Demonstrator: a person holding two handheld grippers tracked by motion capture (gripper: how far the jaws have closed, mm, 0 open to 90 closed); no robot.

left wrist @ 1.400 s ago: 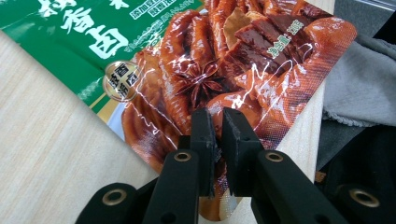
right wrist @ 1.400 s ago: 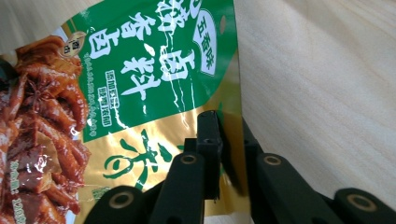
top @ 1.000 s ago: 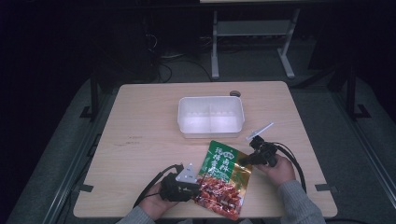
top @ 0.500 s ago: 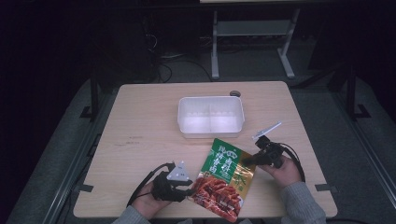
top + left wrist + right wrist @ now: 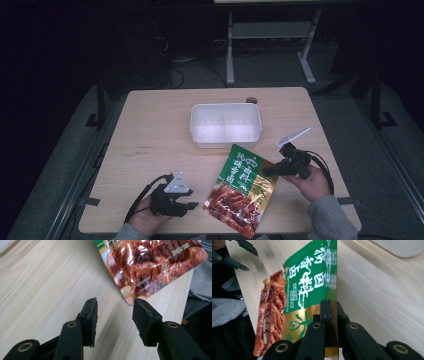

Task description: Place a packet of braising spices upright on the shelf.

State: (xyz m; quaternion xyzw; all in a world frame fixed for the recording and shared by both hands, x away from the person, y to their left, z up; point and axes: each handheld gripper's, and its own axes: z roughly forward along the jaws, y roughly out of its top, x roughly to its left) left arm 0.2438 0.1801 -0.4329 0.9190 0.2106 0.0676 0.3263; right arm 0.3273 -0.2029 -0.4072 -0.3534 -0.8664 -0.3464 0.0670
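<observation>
A snack packet [image 5: 242,187], green at the top and red below, hangs tilted over the table's front edge. My right gripper [image 5: 267,171] is shut on its right edge; in the right gripper view the jaws [image 5: 331,307] pinch the gold-green rim of the packet [image 5: 312,285]. My left gripper [image 5: 192,204] lies to the left of the packet, apart from it. Its jaws have just been opening, and in the left gripper view the left gripper [image 5: 115,307] stands open over bare wood, with the packet's [image 5: 150,262] red corner just beyond the tips.
A white plastic tray [image 5: 226,141] sits at the middle of the wooden table [image 5: 150,140], behind the packet. A small dark round thing [image 5: 251,100] lies at the table's far edge. A person's grey sleeves come in at the bottom edge.
My left gripper has drawn back to the left, away from the packet, and its jaws have widened. My right gripper has risen a little with the packet in it.
</observation>
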